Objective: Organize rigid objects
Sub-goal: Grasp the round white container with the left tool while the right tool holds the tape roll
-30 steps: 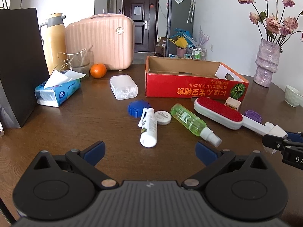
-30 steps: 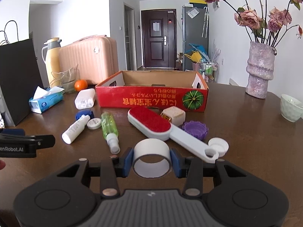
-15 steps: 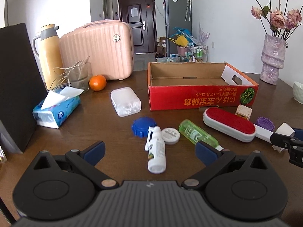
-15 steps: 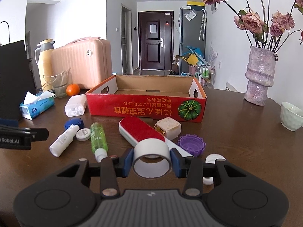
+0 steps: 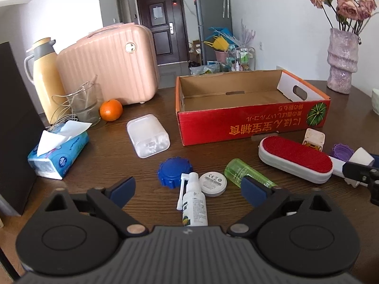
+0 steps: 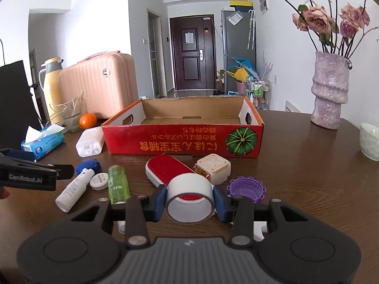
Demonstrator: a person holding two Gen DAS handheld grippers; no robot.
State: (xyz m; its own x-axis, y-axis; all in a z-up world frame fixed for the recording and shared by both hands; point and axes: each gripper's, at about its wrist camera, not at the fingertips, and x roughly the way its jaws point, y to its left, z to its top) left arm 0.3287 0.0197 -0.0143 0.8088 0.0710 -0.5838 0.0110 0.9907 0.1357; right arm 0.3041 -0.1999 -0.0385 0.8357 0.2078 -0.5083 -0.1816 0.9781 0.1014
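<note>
Gripping a white tape roll (image 6: 189, 197) in right gripper (image 6: 189, 201) jaws, left gripper (image 5: 187, 190) jaws apart over white spray bottle (image 5: 193, 203)

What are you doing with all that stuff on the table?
Someone is tidying with a gripper in each hand. The right gripper is shut on a white tape roll, held above the table in front of the red cardboard box, which looks empty. The left gripper is open and holds nothing, poised over a white spray bottle. A green bottle, a red lint brush and some caps lie loose on the table.
</note>
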